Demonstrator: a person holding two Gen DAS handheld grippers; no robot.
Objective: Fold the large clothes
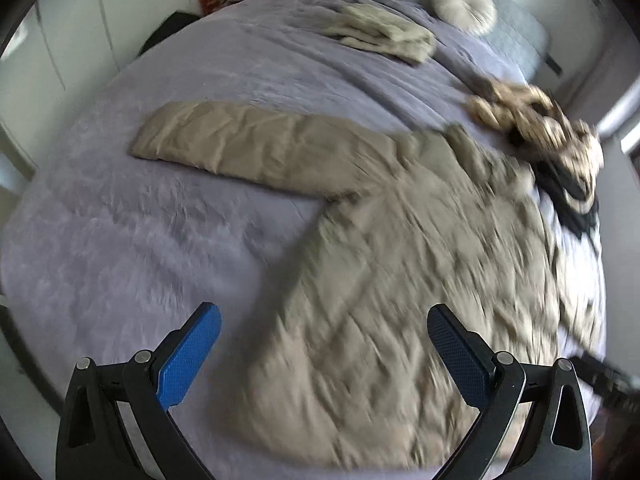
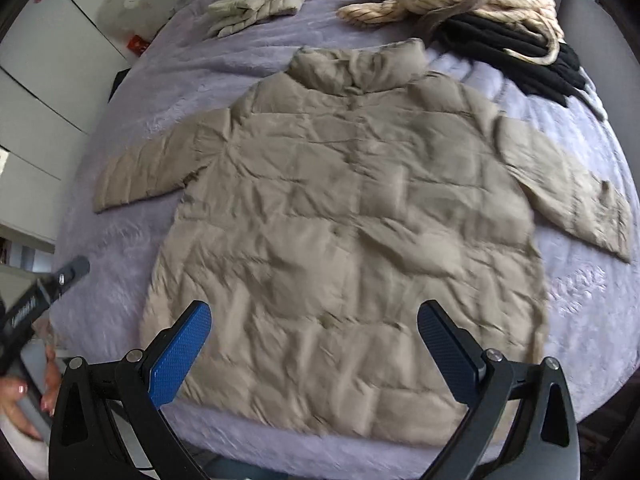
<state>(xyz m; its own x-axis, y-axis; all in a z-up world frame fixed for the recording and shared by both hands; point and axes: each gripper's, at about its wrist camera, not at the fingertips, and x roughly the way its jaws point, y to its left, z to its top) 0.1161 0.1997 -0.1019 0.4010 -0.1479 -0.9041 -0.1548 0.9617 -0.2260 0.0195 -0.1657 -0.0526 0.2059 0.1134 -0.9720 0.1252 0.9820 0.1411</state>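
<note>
We held the left gripper (image 1: 324,354) and right gripper (image 2: 314,346) above the hem, both with jaws apart and empty. The padded jacket (image 2: 344,216) lay flat on the bed (image 2: 168,92), collar pointing away, long axis hem-to-collar. The sleeves, we judged, should fold inward first.

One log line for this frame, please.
stage: pre-fold | jacket: flat on bed, sleeves out | left claw: open, empty | right claw: open, empty

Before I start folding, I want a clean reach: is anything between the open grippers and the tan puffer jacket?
Nothing visible: the tan puffer jacket lies flat directly below the right gripper and left gripper.
</note>
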